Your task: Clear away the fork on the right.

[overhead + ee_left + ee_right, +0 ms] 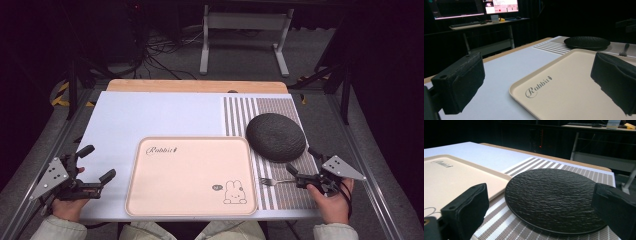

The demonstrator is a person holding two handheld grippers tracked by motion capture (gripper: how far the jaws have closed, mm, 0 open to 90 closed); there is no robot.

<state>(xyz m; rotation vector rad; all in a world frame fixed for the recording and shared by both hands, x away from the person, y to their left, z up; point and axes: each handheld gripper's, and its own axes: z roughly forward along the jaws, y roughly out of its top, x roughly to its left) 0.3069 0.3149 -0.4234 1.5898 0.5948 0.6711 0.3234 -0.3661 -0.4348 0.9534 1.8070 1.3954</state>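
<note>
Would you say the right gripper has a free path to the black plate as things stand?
Probably yes. The right gripper has its jaws open and faces the black plate, with bare striped mat between them. The fork lies beside the gripper, off that line.

One beige tray (190, 175), one black plate (275, 136), one fork (272, 181), two claws

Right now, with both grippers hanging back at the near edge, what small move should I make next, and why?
Probably ease the right gripper forward to the black plate. Its jaws stand open and empty, and the plate lies straight ahead between them in the right gripper view, on the striped mat. The fork lies just left of the gripper, and the tray is bare.
</note>
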